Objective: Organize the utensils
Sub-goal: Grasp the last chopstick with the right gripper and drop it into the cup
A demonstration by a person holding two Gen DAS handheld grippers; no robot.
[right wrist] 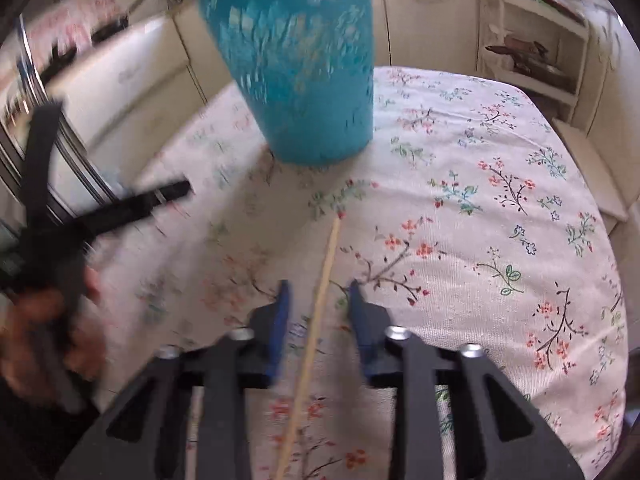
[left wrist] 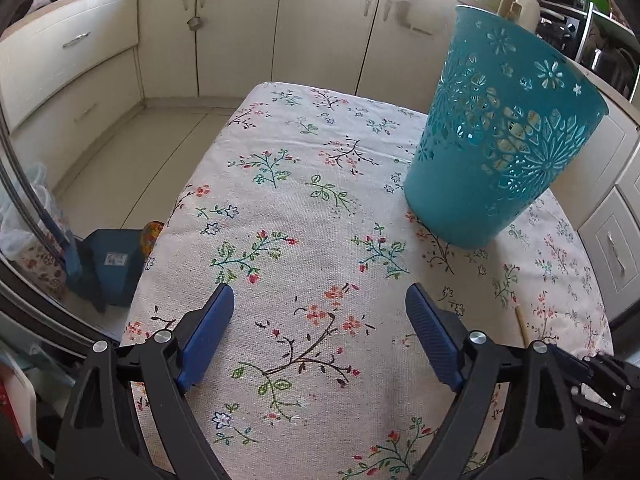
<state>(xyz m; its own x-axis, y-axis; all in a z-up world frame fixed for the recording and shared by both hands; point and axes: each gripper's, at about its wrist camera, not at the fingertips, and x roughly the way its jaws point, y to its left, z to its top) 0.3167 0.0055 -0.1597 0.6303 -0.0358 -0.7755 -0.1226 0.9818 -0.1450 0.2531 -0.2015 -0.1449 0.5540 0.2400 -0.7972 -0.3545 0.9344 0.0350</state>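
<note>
My left gripper (left wrist: pixel 320 300) hangs over the flowered tablecloth (left wrist: pixel 288 208) with its 2 blue pads (left wrist: pixel 210 332) spread wide and nothing between them. Ahead of it and to the right stands the teal cut-out basket (left wrist: pixel 500 152), upright on the cloth, with pale utensil handles (left wrist: pixel 510 4) poking above its far rim.

My right gripper (right wrist: pixel 318 292) has its jaws slightly parted. A thin wooden stick (right wrist: pixel 320 304) runs through the gap, its tip pointing ahead toward the basket; neither pad appears to press on it. The view is blurred. To its left, my left hand (right wrist: pixel 48 320) grips the other tool.
</note>
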